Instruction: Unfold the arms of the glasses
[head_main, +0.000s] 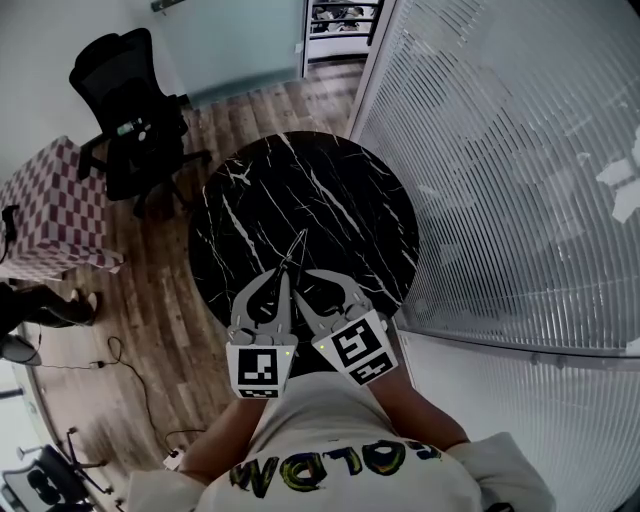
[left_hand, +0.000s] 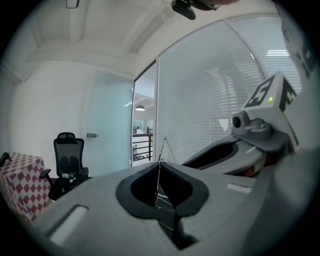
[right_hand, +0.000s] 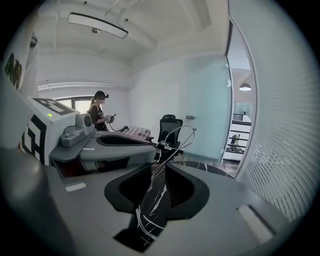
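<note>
My left claw (left_hand: 159, 163) is clenched on a thin wire of the glasses (left_hand: 164, 148). My right claw (right_hand: 161, 151), at its 3 o'clock, grips the same frame at its tips. The glasses hang over the black marble tabletop (head_main: 350, 190), just toward 6 o'clock from its middle.

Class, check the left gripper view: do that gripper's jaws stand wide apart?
No: the left gripper has its jaws closed together on a thin wire part of the glasses.
</note>
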